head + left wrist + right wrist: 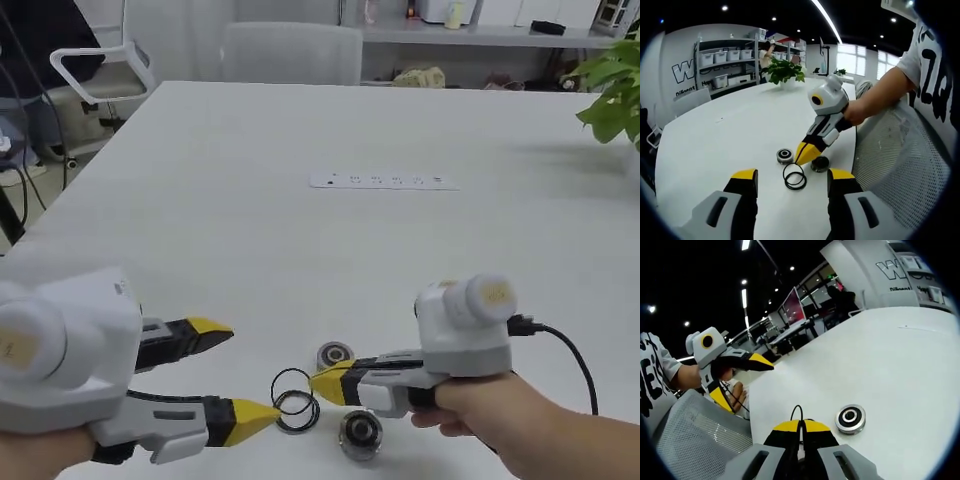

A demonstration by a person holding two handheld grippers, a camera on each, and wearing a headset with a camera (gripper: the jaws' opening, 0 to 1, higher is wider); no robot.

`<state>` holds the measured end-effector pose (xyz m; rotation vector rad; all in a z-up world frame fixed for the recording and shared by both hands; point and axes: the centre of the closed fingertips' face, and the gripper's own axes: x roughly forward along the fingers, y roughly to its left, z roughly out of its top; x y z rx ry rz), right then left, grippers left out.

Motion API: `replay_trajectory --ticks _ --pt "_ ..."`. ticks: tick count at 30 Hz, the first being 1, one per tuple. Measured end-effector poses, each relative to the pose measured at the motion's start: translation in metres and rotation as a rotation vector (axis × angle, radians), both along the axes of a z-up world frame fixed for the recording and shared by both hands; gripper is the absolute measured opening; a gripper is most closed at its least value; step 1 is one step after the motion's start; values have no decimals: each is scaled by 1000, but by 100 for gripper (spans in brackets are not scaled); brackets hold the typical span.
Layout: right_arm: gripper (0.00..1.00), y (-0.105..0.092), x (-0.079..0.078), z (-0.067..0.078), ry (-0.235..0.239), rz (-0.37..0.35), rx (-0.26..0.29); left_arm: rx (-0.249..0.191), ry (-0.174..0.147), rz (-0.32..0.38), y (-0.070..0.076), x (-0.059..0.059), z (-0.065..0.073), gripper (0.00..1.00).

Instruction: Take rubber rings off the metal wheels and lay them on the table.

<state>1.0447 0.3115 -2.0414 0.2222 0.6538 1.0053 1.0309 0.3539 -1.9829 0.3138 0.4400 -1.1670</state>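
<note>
Left gripper (250,370), fingers spread, just beside two overlapping rubber rings (296,400) on white surface (300,230), right gripper (318,382), fingers pressed together pinching one of the rubber rings, metal wheel (334,356) beyond its tip, second metal wheel (360,432) nearer the person.

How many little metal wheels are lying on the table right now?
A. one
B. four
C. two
C: one metal wheel lies beside the black rings, and a second wheel lies nearer the person.
</note>
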Motion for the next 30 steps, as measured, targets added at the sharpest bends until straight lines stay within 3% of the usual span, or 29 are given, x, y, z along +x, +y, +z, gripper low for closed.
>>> replay_trajectory --ticks 18,30 --pt "0 -1 -3 -12 40 1 -17 13 16 -7 2 -4 -6 55" --pt "0 4 -4 -7 51 5 14 13 19 -6 3 -5 -6 55"
